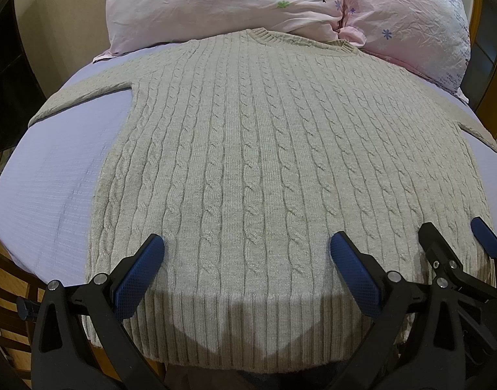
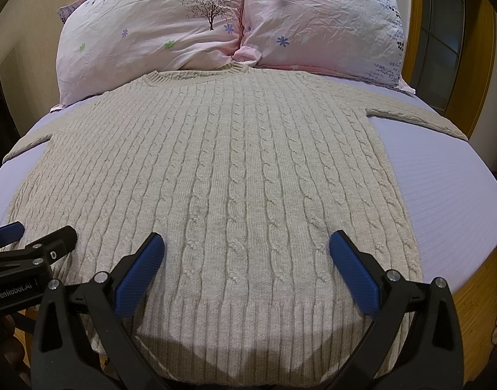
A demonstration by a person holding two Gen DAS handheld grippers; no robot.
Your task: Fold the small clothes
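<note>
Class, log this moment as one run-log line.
phase: pre-fold | sweater: flat on bed | left gripper: open above hem | right gripper: open above hem

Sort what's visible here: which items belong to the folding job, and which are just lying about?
Job:
- sweater, spread flat
- left gripper, open
- right gripper, open

Lying about:
- two pillows
- lavender bedsheet
</note>
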